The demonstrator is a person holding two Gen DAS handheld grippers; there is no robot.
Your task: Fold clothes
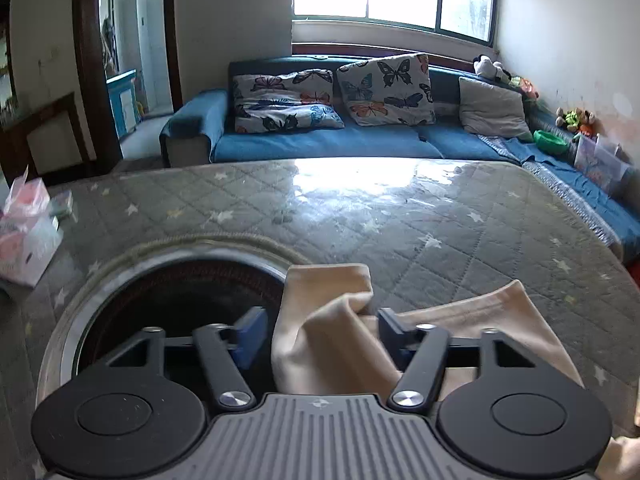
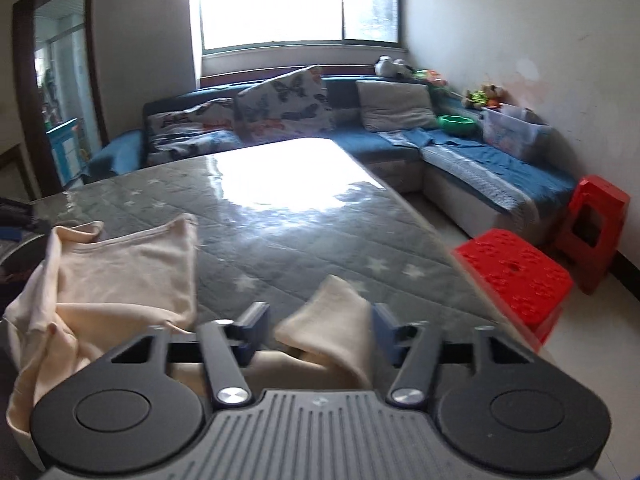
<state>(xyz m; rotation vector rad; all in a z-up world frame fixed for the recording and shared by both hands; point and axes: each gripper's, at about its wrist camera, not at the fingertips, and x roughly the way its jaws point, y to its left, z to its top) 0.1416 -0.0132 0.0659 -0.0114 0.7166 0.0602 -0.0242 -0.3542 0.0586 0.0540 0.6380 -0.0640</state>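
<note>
A cream garment (image 1: pixel 332 332) lies bunched on the grey star-quilted table (image 1: pixel 400 216). My left gripper (image 1: pixel 320 336) is open, its jaws wide apart, with a raised fold of the garment standing between them. In the right wrist view the same garment (image 2: pixel 120 272) spreads to the left on the table (image 2: pixel 320 232). My right gripper (image 2: pixel 318 332) is open too, with a corner of the cream cloth (image 2: pixel 332 320) between its jaws, nearer the right finger (image 2: pixel 384 328).
A round dark opening with a metal rim (image 1: pixel 180 292) sits in the table at the left. A pink tissue box (image 1: pixel 28 228) stands at the far left. A blue sofa (image 1: pixel 340 140) with butterfly cushions lies behind. Red plastic stools (image 2: pixel 516 276) stand right of the table.
</note>
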